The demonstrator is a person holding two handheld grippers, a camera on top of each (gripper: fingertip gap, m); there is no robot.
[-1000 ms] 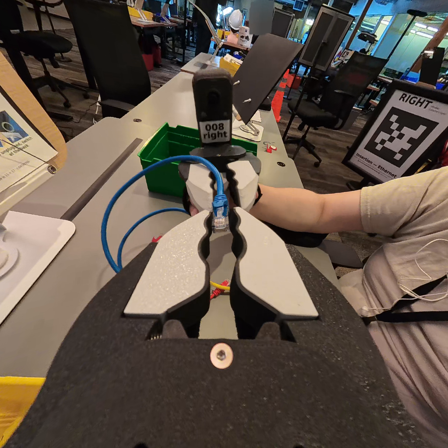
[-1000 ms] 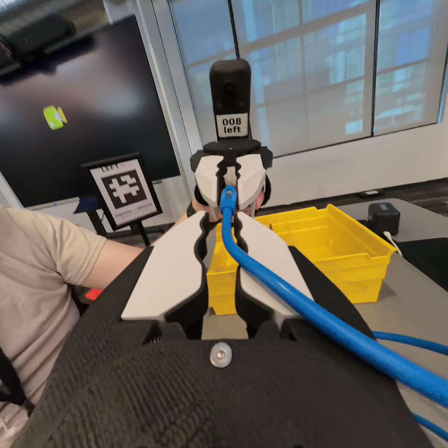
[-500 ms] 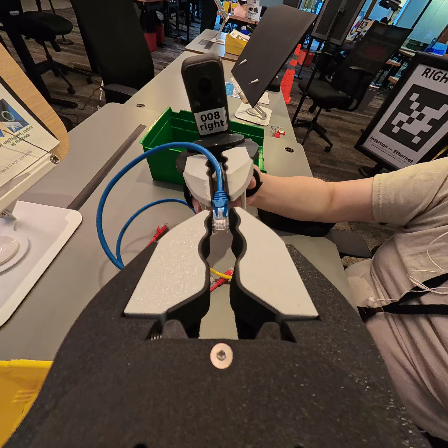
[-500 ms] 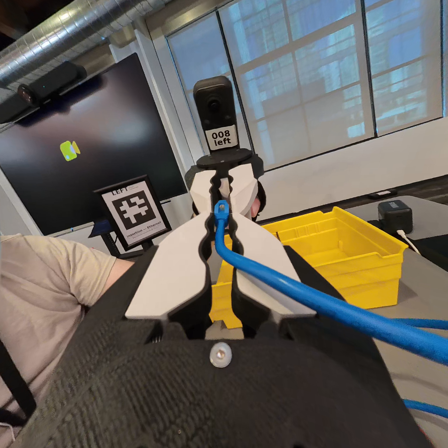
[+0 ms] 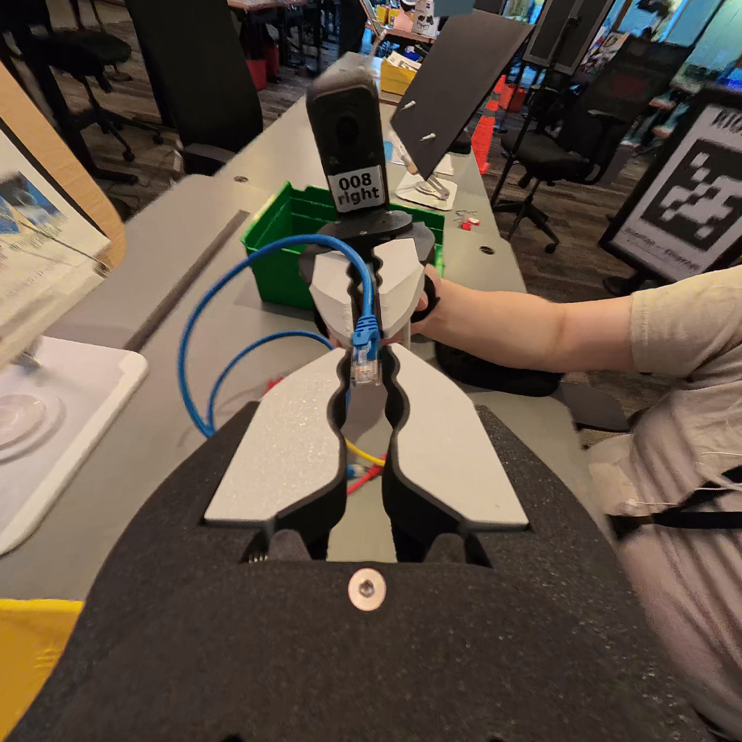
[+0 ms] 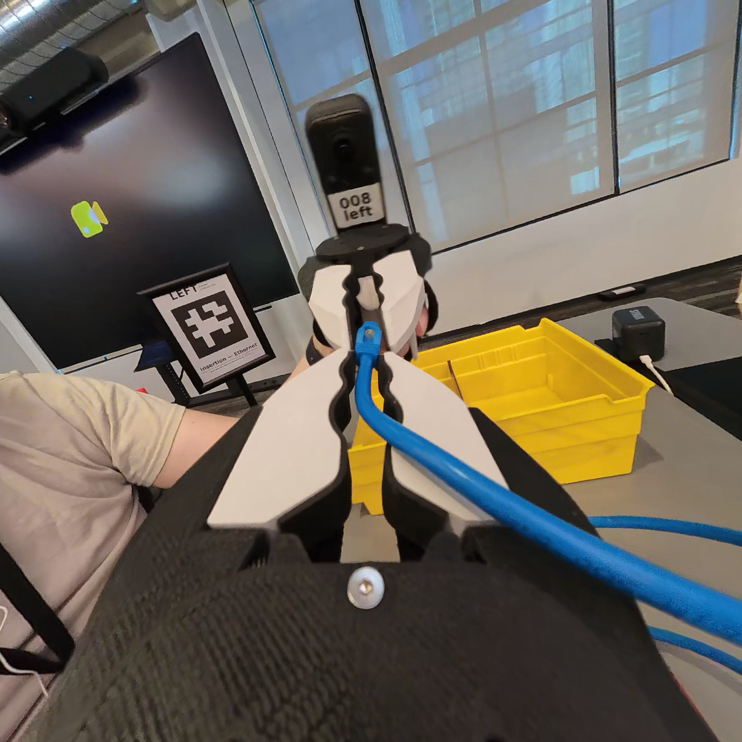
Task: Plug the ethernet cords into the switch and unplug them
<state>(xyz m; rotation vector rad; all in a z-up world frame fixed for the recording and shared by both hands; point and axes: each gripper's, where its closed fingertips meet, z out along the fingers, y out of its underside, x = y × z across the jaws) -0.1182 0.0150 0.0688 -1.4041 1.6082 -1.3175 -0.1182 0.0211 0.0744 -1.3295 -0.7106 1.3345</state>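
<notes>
A blue ethernet cable loops over the grey table. Its clear plug lies between the fingertips of my left gripper, whose pads press on it. My right gripper faces the left one tip to tip and is shut on the same cable just behind the blue boot. In the right wrist view the cable runs up between the fingers of my right gripper to the boot, with my left gripper just beyond. No switch is in view.
A green bin stands behind the grippers and a yellow bin on the other side. Yellow and red cables lie on the table below. A white stand base, a black adapter, marker signs and the person's arm are nearby. Both grippers' tips are close together, under 4 cm apart.
My right gripper closed on the blue cable behind the plug and has stayed shut on it. My left gripper has kept the plug. Both grippers tilted up a little together.
</notes>
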